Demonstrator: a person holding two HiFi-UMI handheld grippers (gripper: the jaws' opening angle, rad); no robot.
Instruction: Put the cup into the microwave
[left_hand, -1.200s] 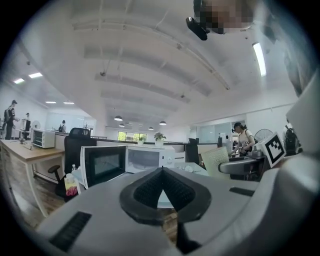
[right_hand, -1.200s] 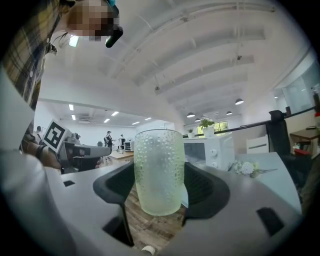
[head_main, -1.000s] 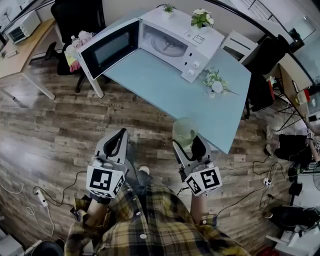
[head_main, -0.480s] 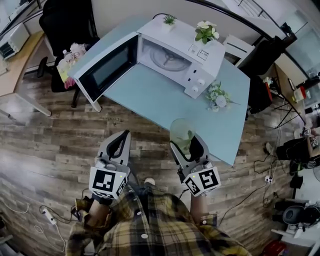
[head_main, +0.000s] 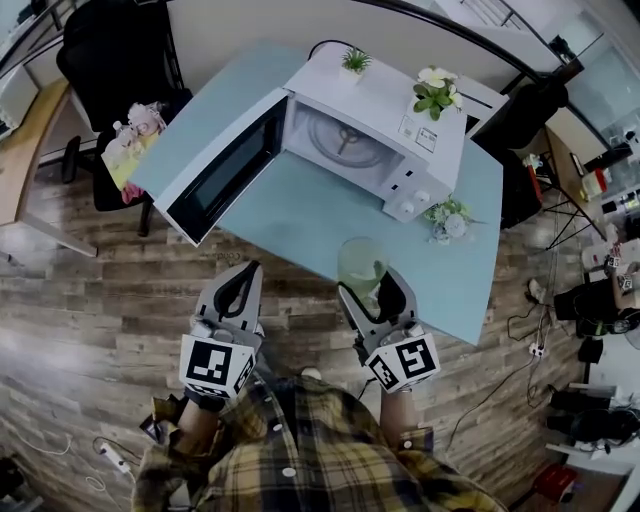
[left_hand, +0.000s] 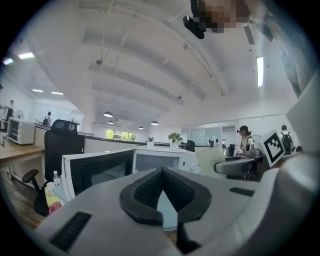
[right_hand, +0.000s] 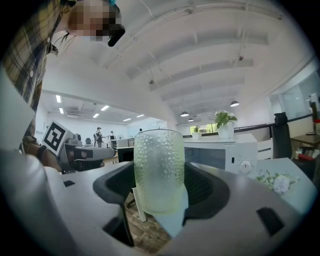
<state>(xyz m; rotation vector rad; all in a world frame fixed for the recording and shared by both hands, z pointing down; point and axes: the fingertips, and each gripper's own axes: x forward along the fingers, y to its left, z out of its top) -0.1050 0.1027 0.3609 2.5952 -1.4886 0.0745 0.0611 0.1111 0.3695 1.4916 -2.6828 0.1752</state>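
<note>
Your right claw (head_main: 372, 287) is clamped on the cup (head_main: 362, 264), a pale green glass with a pebbled surface, standing upright between the two jaws with its rim well above them. In the head view you carry it in the air over the near edge of the pale blue bench (head_main: 300, 215), short of the microwave (head_main: 400, 125). Your left claw (head_main: 240, 286) is closed, jaw tips together and nothing between them, held over the wooden floor (head_main: 90, 300) just off the bench's near edge and level with the right one. The microwave sits at the far side of the bench with its door (head_main: 228, 165) swung wide open to your left, and the glass turntable (head_main: 345, 137) shows inside the white cavity. On top of the microwave stand a small green potted plant (head_main: 353, 61) and a pot of white flowers (head_main: 436, 90). A small bunch of white flowers (head_main: 449, 218) lies on the bench just beside the microwave's control panel, to the right. Past the bench's left corner a black office chair (head_main: 115, 60) carries a colourful toy (head_main: 130, 140). Your plaid shirt (head_main: 300, 455) fills the bottom of the head view.
</note>
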